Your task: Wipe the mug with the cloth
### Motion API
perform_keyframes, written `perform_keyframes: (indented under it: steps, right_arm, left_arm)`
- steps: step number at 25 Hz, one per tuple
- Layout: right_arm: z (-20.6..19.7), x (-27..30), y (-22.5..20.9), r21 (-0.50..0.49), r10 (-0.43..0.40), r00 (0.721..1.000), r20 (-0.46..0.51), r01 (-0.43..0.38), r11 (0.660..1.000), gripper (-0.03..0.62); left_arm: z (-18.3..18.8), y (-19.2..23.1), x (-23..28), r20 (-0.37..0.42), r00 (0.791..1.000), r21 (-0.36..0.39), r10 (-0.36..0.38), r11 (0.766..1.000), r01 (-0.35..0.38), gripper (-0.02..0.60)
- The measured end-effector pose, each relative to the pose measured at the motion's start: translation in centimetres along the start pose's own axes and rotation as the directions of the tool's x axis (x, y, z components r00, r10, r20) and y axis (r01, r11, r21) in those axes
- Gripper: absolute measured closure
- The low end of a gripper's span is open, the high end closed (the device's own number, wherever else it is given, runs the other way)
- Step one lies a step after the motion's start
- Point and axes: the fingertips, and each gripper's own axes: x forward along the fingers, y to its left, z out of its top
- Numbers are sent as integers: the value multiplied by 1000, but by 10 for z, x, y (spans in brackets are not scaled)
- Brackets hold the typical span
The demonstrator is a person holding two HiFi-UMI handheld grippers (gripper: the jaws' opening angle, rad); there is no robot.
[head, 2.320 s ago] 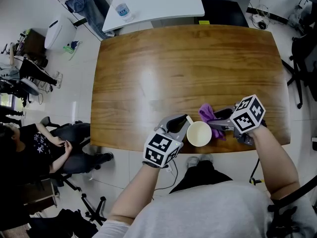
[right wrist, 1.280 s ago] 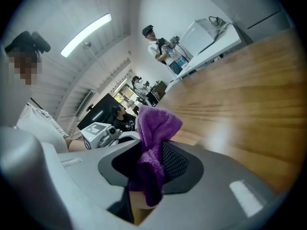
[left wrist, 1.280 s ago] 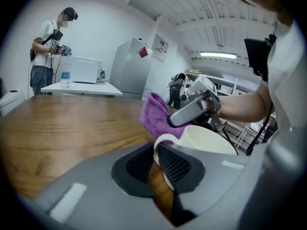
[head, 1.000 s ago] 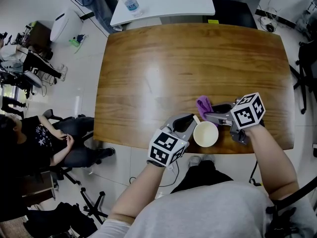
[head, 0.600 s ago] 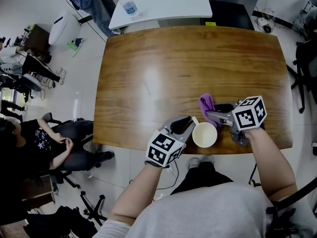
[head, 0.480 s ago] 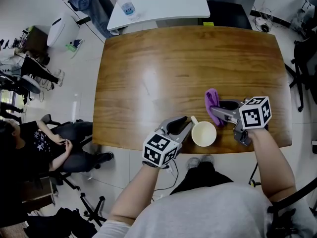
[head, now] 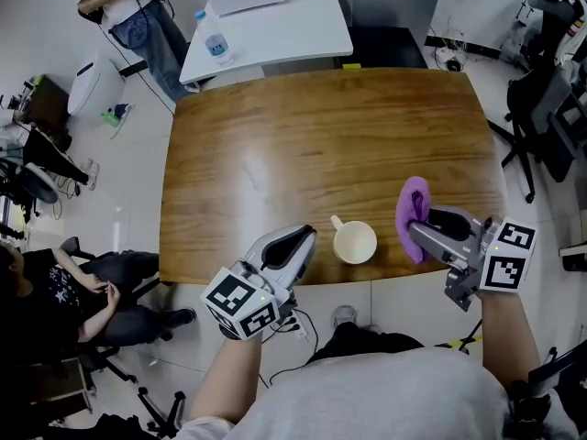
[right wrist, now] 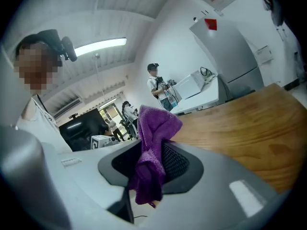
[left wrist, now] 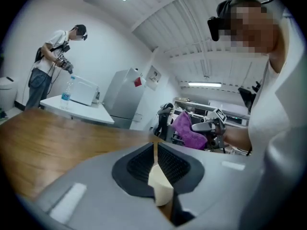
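Cream ceramic mug [head: 354,243] stands upright, mouth up, on the brown wooden surface [head: 303,145], close to its near edge. It sits between the two grippers and neither touches it. Its small loop handle [head: 337,221] sticks out to the far left, toward the left gripper [head: 306,237]. Left jaws have just been closing and now stand pressed together to a thin slit, gripping nothing. A cream sliver shows low in the gap in the left gripper view, probably the mug seen through from above, can't confirm. Right gripper [head: 420,234] jaws are clamped on the purple terry cloth [head: 413,211], which bunches above the pads and hangs below them. In the head view the cloth is just right of the mug, apart from its rim. The key relation is that the mug lies left of the cloth, with its long axis vertical and the open mouth reachable from above. The left jaws are nearer the handle and the right hand is nearer the mug's bare right wall. There is plenty of bare wood beyond and to the left. There is little margin at the near edge, and a sideways shove without the left jaws steadying the handle could likely slide the mug off.
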Motion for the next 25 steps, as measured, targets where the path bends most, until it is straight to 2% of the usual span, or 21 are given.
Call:
perform_keyframes:
  steps: [3,6,12,18,21,25]
  right_arm:
    - [-7,-28,35,-54,-13,1000,16,14,998,465]
    - [-36,-57,63,-65,-12,1000,8,12,998,465]
    - [-122,-121,121,-68,31,1000,4,-31,997,465]
    - [-217,-214,200,-73,52,999,-5,-52,996,465]
    - [-242,-252,229,-70,38,999,25,-36,997,467]
    - [-253,-285,263,-97,41,997,63,-34,995,467]
  left_arm:
    - [9,-51,-8,-8,996,38,-88,995,88,580]
    - [-3,-100,-24,-36,993,76,-116,990,119,580]
    - [-60,-198,-72,-69,996,128,-65,989,73,580]
    - [-115,-324,-147,-84,995,133,55,990,-44,580]
    - [-127,-372,-172,-93,994,154,65,987,-50,580]
    - [-123,-416,-189,-85,994,180,65,982,-49,580]
